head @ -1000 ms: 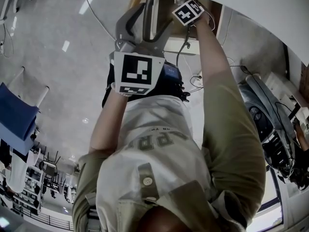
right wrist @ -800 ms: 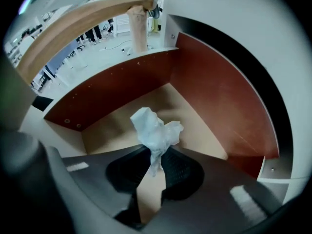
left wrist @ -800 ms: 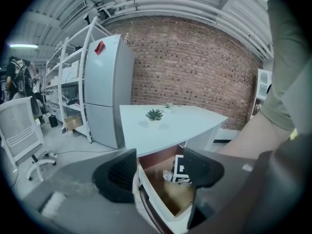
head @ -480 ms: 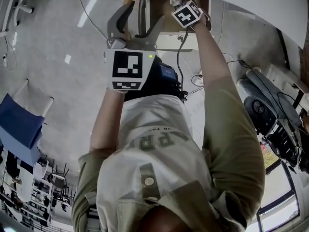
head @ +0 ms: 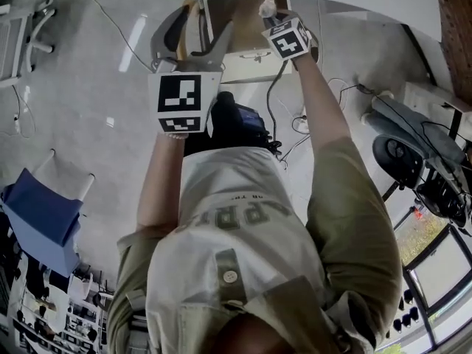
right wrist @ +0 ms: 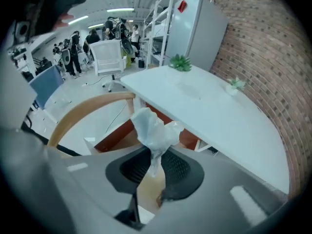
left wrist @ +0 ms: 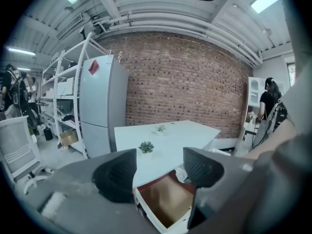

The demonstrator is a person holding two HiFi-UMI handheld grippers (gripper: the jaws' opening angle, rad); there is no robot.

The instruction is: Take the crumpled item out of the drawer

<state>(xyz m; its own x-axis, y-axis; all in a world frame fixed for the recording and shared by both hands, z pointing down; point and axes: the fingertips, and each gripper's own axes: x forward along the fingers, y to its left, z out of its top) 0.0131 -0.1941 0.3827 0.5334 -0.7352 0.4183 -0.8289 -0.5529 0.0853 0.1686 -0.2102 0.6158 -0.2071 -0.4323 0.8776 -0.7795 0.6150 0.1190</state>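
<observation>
The crumpled item [right wrist: 152, 129] is a white scrunched sheet, and my right gripper [right wrist: 155, 165] is shut on its lower tail, so it stands up above the jaws. Seen from the head, it [head: 267, 7] pokes out beyond the right gripper [head: 276, 22], over the open drawer [head: 237, 22]. The drawer [left wrist: 165, 204] has white walls and a bare brown bottom and hangs under the white table [left wrist: 168, 139]. My left gripper [left wrist: 159, 169] is open with nothing between its pads and is aimed at the drawer from a short way off. In the head view it [head: 193, 39] is left of the right gripper.
Two small potted plants [left wrist: 146, 147] stand on the table. A grey fridge [left wrist: 101, 108] and shelving are beyond it, before a brick wall. A curved wooden chair back [right wrist: 80, 112] is beside the drawer. Cables [head: 299, 124] and a blue chair [head: 40, 216] are on the floor.
Both grippers have drifted toward the top of the head view, the left one also leftward. The right gripper has kept hold of the crumpled item throughout.
</observation>
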